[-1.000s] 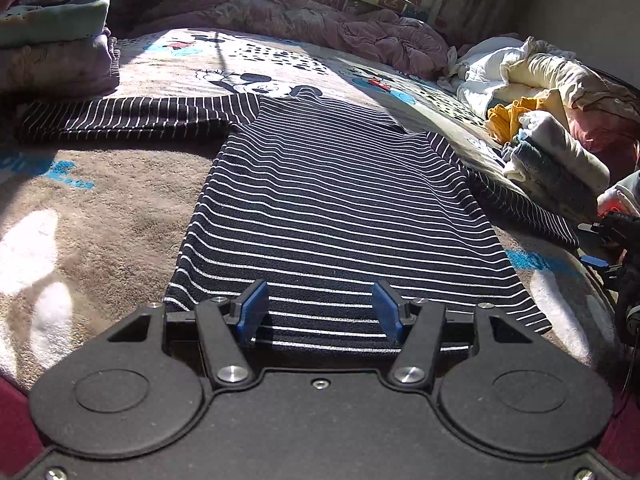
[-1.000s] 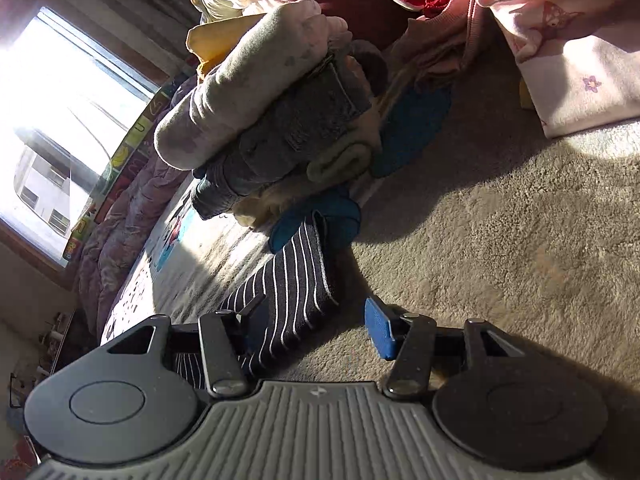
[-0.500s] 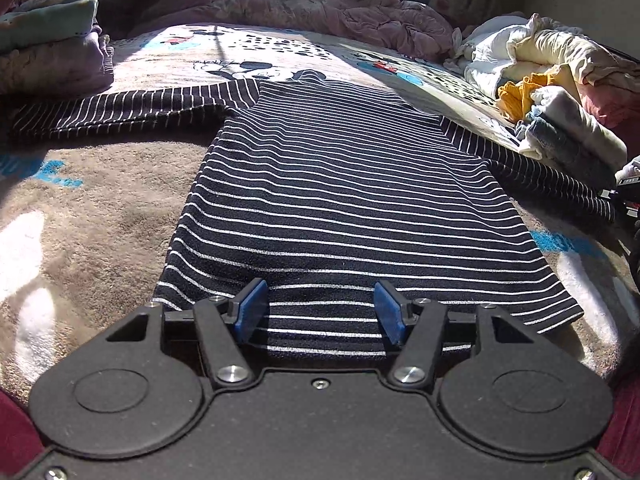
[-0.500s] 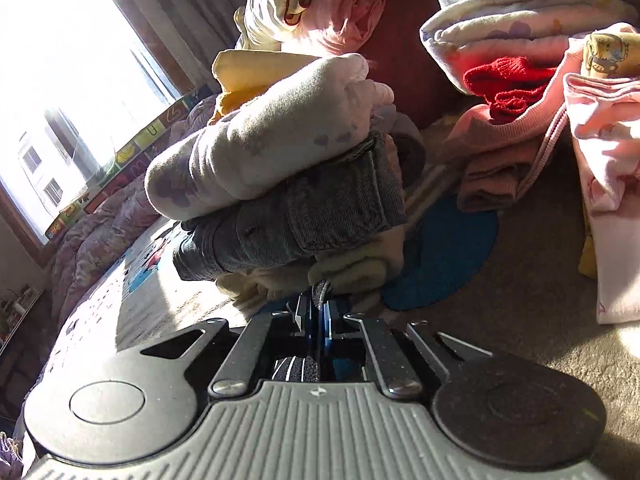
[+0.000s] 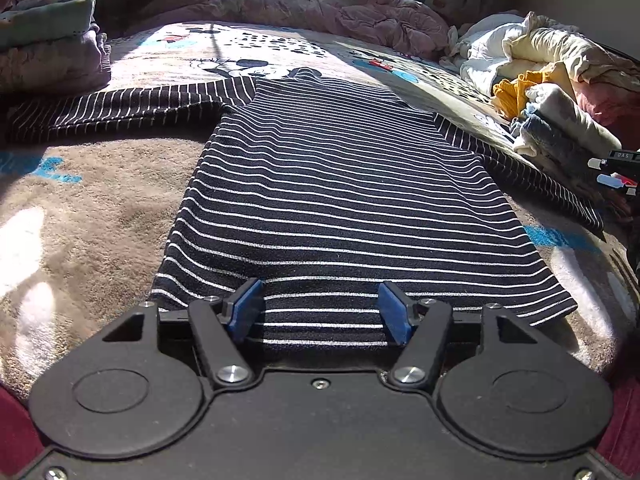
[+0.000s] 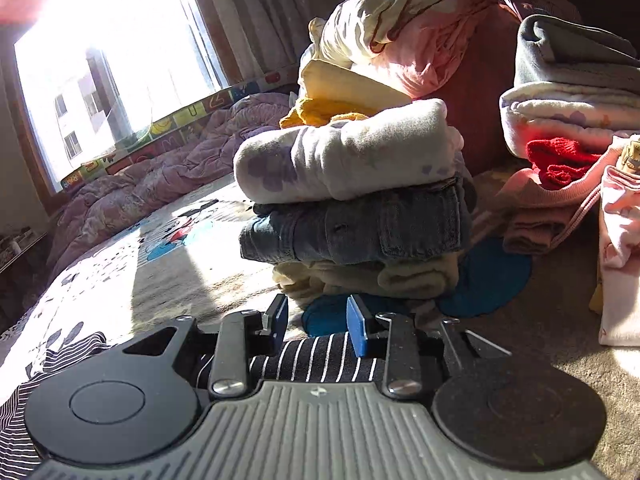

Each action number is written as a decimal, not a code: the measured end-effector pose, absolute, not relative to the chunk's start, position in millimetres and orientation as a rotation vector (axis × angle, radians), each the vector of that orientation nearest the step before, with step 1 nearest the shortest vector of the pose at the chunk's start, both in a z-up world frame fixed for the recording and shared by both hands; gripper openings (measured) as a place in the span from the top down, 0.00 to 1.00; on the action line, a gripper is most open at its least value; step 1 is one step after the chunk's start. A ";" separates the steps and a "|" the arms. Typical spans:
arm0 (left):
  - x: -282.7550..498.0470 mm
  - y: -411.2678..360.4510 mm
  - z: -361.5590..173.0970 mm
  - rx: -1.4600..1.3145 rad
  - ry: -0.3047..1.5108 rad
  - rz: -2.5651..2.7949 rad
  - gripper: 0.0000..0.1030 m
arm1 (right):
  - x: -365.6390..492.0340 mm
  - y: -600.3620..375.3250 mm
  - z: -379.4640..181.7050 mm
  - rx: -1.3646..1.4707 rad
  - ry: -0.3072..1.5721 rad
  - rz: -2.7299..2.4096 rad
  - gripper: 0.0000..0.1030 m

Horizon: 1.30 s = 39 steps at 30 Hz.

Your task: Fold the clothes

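A black shirt with thin white stripes (image 5: 340, 184) lies flat on the plush bed blanket (image 5: 80, 220), its left sleeve (image 5: 120, 108) spread out to the side. My left gripper (image 5: 320, 300) hovers over the hem. Its jaws are opening, and the hem lies between them without the pads pressing on it. The right sleeve (image 5: 532, 176) runs out toward the right edge. In the right wrist view its cuff (image 6: 320, 354) lies flat under my right gripper (image 6: 317, 316). That gripper's jaws are also opening, with the pads off the cloth.
A stack of folded clothes (image 6: 352, 208) stands just beyond the right gripper, with pink and grey piles (image 6: 560, 120) to its right. A crumpled purple quilt (image 5: 320, 8) lies below the window. Folded blankets (image 5: 48, 48) sit at the far left.
The right gripper shut on the sleeve cuff, then parted its jaws, rolled to level and rose a little. The right sleeve now lies straighter. The left jaws stand slightly wider.
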State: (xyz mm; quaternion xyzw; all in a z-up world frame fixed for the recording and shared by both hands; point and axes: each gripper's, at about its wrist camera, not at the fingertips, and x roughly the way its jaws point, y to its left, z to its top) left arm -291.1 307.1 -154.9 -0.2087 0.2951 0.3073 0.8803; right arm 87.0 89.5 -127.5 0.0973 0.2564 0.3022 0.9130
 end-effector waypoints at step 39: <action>-332.3 574.0 -99.9 -0.725 0.399 0.816 0.62 | -126.0 260.9 -130.9 -0.031 0.710 1.205 0.46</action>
